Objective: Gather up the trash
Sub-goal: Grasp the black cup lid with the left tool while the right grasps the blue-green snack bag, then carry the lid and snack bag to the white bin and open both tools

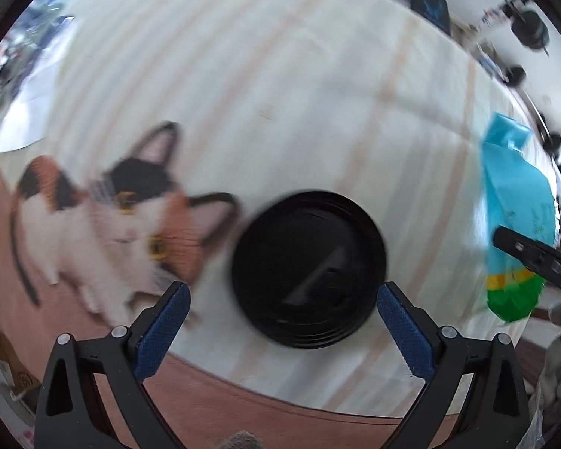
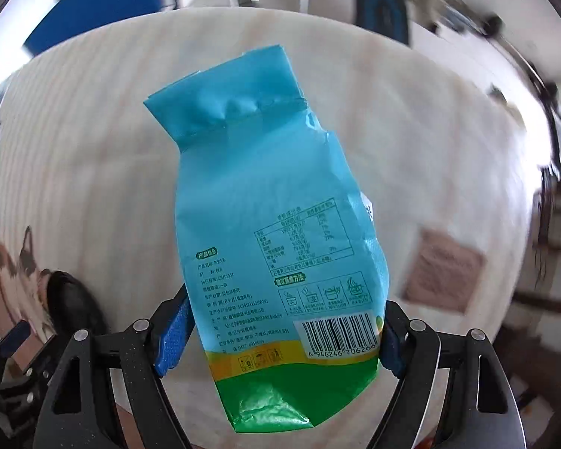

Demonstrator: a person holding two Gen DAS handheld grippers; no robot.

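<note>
A black round cup lid (image 1: 308,269) lies on the pale striped tablecloth (image 1: 280,93). My left gripper (image 1: 282,299) is open and hovers over it, the lid between the blue pads, nearer the right one. My right gripper (image 2: 280,321) is shut on a blue and green food packet (image 2: 269,224) and holds it above the table. The packet also shows at the right edge of the left wrist view (image 1: 516,220), with a right gripper finger (image 1: 535,258) on it. The lid shows dark at the lower left of the right wrist view (image 2: 71,299).
A calico cat picture (image 1: 112,220) is printed on the cloth left of the lid. A brownish square patch (image 2: 445,269) lies on the cloth at the right. Dark clutter and a blue panel (image 2: 104,7) stand beyond the table's far edge.
</note>
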